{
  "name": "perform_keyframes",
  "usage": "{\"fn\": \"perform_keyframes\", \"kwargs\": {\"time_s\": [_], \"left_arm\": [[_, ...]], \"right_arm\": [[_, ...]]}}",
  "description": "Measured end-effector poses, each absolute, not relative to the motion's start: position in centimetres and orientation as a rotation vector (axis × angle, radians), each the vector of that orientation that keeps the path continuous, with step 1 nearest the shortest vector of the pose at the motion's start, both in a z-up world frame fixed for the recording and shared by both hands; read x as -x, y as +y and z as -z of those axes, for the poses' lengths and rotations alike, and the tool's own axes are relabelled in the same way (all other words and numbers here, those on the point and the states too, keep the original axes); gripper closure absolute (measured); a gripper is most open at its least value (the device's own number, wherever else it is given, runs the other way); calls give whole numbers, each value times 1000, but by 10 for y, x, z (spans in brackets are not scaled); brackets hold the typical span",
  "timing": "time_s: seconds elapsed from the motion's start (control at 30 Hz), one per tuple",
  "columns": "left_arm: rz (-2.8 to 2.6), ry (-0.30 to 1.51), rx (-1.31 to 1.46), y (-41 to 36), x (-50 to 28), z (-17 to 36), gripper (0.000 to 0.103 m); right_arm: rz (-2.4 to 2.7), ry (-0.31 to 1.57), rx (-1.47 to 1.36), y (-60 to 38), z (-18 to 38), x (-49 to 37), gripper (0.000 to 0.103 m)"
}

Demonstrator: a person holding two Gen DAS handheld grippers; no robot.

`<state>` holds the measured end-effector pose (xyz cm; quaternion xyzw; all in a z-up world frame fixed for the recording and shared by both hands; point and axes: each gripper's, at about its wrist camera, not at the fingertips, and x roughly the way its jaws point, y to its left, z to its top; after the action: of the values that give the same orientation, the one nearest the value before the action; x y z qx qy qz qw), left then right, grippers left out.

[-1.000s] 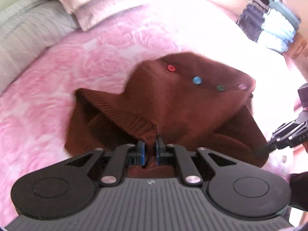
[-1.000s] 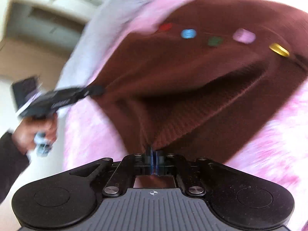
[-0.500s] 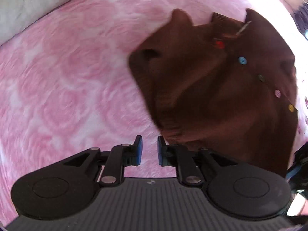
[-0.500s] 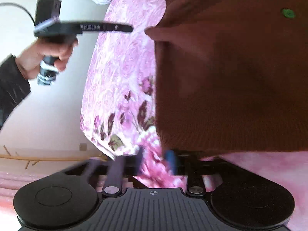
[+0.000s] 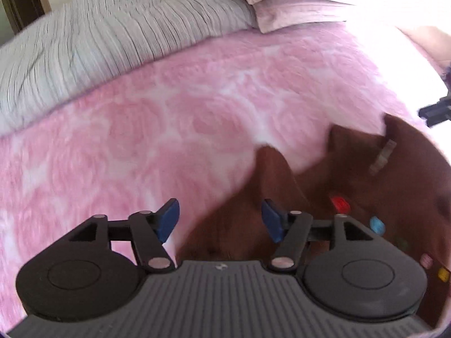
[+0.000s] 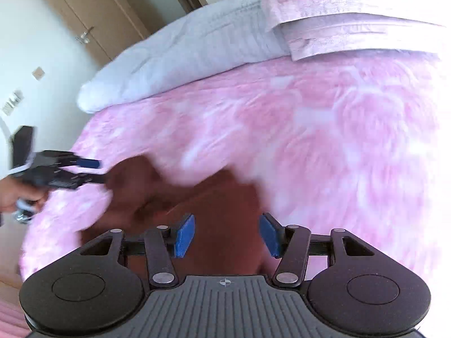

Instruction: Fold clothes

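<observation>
Left tongs (image 5: 220, 222) opening, right tongs (image 6: 227, 235) apart (both empty) above brown cardigan (image 5: 352, 191).

Brown cardigan (image 5: 352, 197) with a red button (image 5: 340, 204) and a blue button (image 5: 377, 225) — on a pink rose-patterned blanket (image 5: 169, 129).

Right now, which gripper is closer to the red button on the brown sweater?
Left. The left gripper, jaws opening, sits just beside the red button on the brown sweater. The right gripper hovers over plain fabric, no buttons in its view.
</observation>
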<state>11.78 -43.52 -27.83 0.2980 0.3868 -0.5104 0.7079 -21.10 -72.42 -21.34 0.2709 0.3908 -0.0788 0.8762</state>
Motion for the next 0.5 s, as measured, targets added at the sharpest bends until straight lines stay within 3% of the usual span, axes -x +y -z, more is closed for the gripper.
{"fn": "perform_keyframes", "kwargs": {"time_s": [0.03,0.1,0.2,0.23,0.27,0.3,0.33,0.5], "left_arm": [[1127,868,-664,-443,-120,285,50],[1117,900,-694,-453,-120,300,97],[1131,878,-741,-445,-104,302,97],[1143,869,-748,-439,-97,299,98],[1158,858,-760,-432,-91,294,98],[1178,844,-769,-425,-85,288,98],[1196,826,-778,-419,-80,279,98],[1234,709,-738,-414,-74,211,98]], "right_arm": [[136,815,-562,-742,226,196,48],[67,830,-625,-769,256,165,48],[-25,958,-712,-785,303,124,49],[-58,1006,-690,-779,312,117,55],[-87,1038,-662,-772,315,116,71],[-112,1051,-628,-764,308,122,94],[-137,1063,-595,-756,302,128,102],[-94,968,-414,-744,225,168,103]]}}
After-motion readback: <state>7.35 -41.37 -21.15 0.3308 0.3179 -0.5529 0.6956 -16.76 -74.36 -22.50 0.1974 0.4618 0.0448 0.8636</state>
